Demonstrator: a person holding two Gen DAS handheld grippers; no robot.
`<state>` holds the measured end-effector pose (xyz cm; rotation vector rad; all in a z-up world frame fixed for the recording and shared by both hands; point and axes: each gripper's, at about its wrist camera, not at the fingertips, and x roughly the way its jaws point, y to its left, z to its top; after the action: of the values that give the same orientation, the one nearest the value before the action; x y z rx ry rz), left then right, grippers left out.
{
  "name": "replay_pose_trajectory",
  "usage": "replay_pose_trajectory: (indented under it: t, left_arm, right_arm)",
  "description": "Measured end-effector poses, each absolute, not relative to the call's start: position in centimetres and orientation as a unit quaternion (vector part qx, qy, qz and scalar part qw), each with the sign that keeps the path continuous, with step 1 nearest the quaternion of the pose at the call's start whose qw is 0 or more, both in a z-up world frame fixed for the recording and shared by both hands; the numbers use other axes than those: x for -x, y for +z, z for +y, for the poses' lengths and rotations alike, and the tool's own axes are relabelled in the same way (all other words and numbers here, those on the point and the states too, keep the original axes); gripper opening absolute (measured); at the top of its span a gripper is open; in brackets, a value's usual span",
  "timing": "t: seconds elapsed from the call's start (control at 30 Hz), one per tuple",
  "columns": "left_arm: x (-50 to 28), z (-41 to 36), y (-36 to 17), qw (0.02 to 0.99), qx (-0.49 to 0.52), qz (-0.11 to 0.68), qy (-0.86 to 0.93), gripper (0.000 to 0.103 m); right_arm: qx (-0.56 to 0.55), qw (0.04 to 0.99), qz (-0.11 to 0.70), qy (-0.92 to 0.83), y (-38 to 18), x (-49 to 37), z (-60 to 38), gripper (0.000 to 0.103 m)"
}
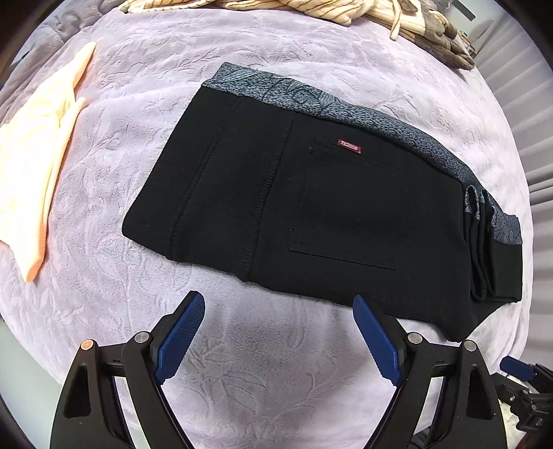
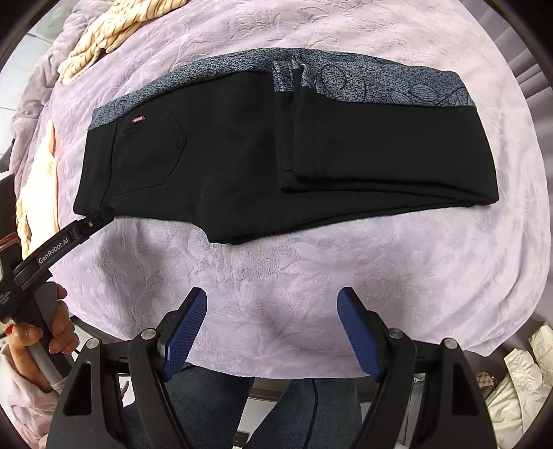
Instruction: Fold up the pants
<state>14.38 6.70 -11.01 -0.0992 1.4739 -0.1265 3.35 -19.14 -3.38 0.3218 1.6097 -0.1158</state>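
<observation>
Black pants point(image 1: 328, 207) lie folded on my lilac blanket point(image 1: 138, 276).
Their grey patterned waistband point(image 2: 380, 86) runs along the far edge, a small red label point(image 1: 349, 145) beside the back pocket. My left claw point(image 1: 278, 311) and right claw point(image 2: 271, 304) hang spread and empty over bare blanket near the pants' closest edge.

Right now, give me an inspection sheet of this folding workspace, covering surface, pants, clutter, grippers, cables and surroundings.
Surface: lilac embossed blanket, lying flat.
Job's things: black pants folded, leg ends laid over the patterned waistband.
Clutter: peach cloth at left; striped garment at far edge.
Grippers: left gripper open, empty, near the pants' edge; right gripper open, empty, over bare blanket.
Cables: nothing seen.
Surroundings: person's hand on the left gripper's handle; white padded fabric beside the table.
</observation>
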Motion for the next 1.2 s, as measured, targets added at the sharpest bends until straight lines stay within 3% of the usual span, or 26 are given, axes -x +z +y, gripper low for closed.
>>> replay_pose_trajectory:
  t: [0.77, 1.03, 1.2]
  left_arm:
    - [-15.4, 10.4, -11.9, 0.740, 0.081, 0.666, -0.049, 0.088]
    - [-15.5, 16.4, -12.3, 0.745, 0.216, 0.626, -0.084, 0.088]
    - [-15.4, 16.7, -14.4, 0.726, 0.244, 0.633, -0.109, 0.088]
  right_arm:
    - [-0.139, 0.676, 0.721, -0.056, -3.9, -3.0, -19.1, 0.081]
    - [-0.142, 0.675, 0.722, -0.059, -3.9, -2.7, -19.3, 0.081]
    - [-0.148, 0.668, 0.726, -0.064, -4.5, -2.3, -19.6, 0.081]
